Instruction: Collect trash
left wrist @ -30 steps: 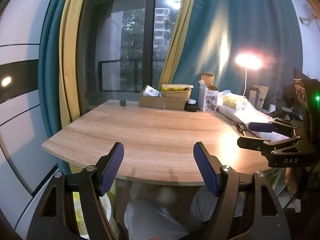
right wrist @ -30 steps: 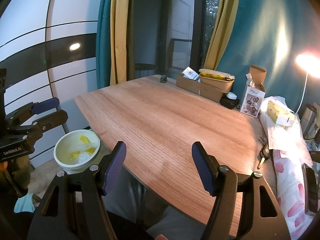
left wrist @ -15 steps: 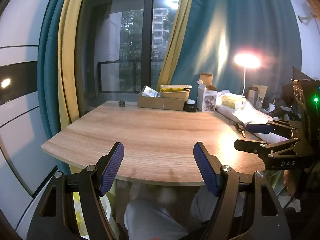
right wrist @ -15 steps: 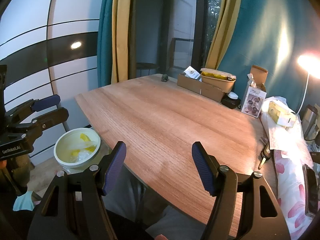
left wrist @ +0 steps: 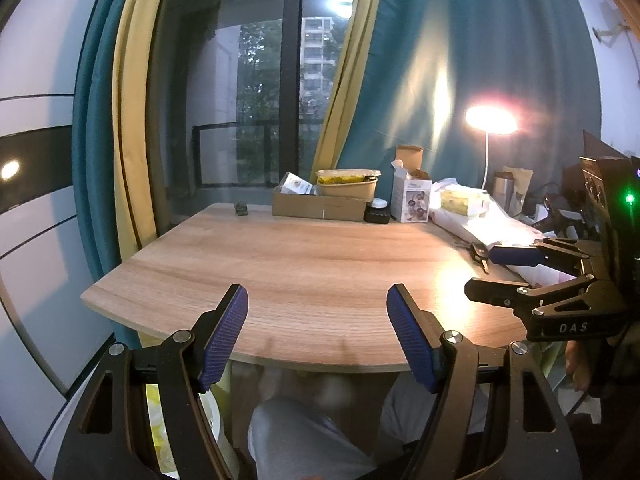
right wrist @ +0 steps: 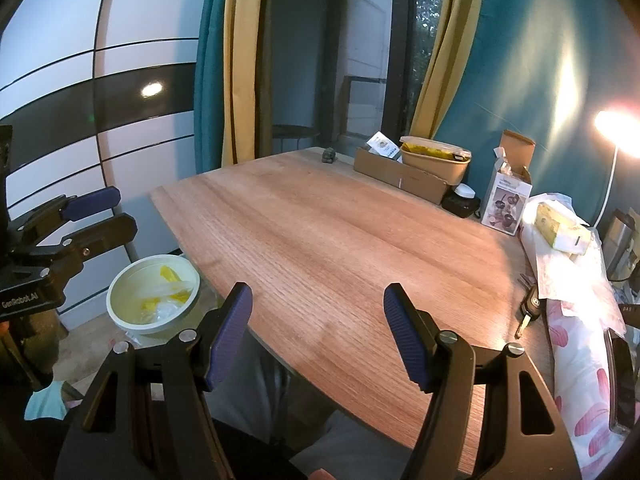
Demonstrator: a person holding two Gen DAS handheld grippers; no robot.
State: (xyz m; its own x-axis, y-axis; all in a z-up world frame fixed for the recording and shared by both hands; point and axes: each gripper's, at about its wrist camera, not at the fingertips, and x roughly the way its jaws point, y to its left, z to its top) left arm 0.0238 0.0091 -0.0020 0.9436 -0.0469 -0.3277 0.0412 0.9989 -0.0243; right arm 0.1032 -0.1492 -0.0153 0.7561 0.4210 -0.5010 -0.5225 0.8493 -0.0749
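A white trash bin (right wrist: 154,294) stands on the floor left of the wooden table (right wrist: 340,248), with yellow scraps and clear plastic inside. It shows partly in the left wrist view (left wrist: 208,432) under the table's edge. My left gripper (left wrist: 318,332) is open and empty, held in front of the table's near edge. It also shows in the right wrist view (right wrist: 86,216), above and left of the bin. My right gripper (right wrist: 316,330) is open and empty over the table's near corner. It shows in the left wrist view (left wrist: 492,270) at the right.
At the table's far edge are a cardboard box (left wrist: 318,204) with a food container (left wrist: 347,184), a small white carton (left wrist: 412,196), a black device (left wrist: 377,213) and a tiny figurine (left wrist: 241,208). A car key (right wrist: 530,308), paper, tissue pack (right wrist: 562,232) and lit lamp (left wrist: 491,120) crowd the right side.
Both grippers stay open and empty. The views have shifted only slightly; the table and bin sit a little higher in frame.
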